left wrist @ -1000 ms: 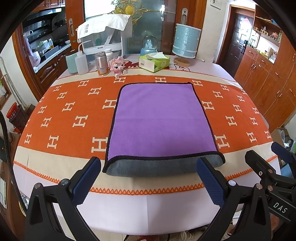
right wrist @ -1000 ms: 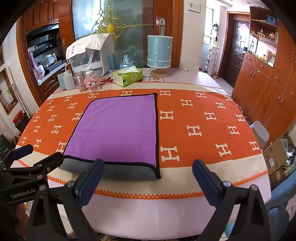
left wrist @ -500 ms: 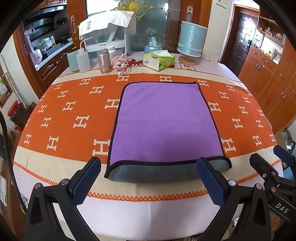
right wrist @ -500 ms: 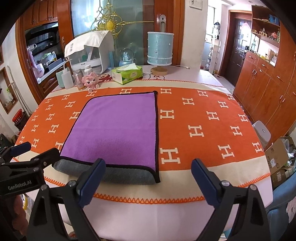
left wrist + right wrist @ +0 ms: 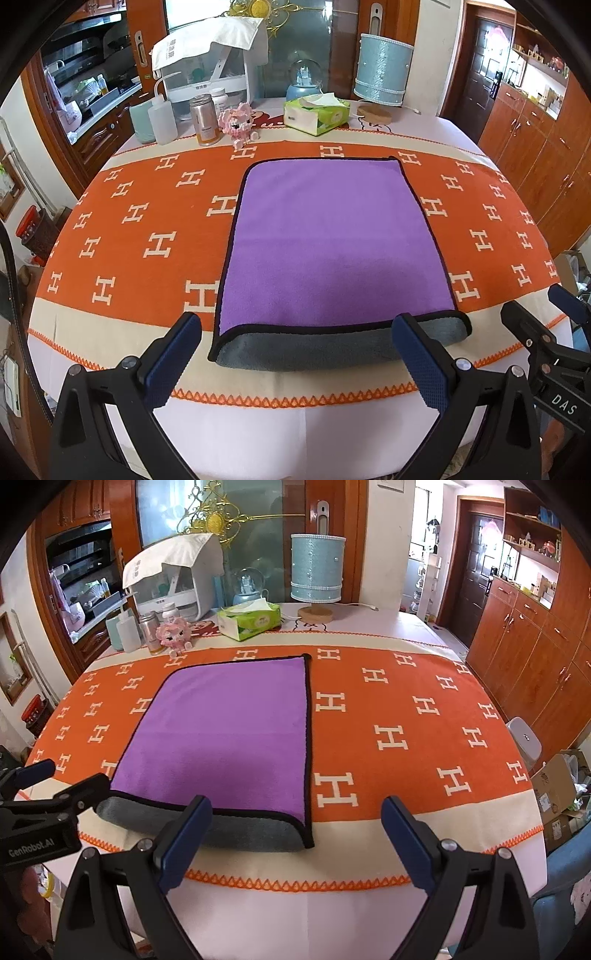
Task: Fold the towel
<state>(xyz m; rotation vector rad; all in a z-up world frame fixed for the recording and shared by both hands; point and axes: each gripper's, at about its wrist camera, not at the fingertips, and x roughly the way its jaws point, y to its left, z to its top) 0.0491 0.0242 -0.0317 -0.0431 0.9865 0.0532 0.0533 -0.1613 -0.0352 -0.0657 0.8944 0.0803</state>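
Note:
A purple towel (image 5: 332,240) with black trim lies flat on the orange tablecloth, folded once, its grey underside showing along the near edge. It also shows in the right wrist view (image 5: 229,731). My left gripper (image 5: 295,347) is open and empty, just in front of the towel's near edge, its fingers spanning most of that edge. My right gripper (image 5: 295,827) is open and empty, in front of the towel's near right corner. The right gripper shows at the right edge of the left wrist view (image 5: 546,354); the left gripper shows at the left of the right wrist view (image 5: 48,805).
At the table's far side stand a green tissue box (image 5: 317,114), a pink toy (image 5: 240,123), bottles (image 5: 162,118), a white appliance (image 5: 210,59) and a blue lamp (image 5: 382,70). Wooden cabinets (image 5: 535,646) and cardboard boxes (image 5: 557,794) are to the right.
Both grippers have moved slightly forward, toward the towel's near edge. The towel has not moved. Both grippers stay open.

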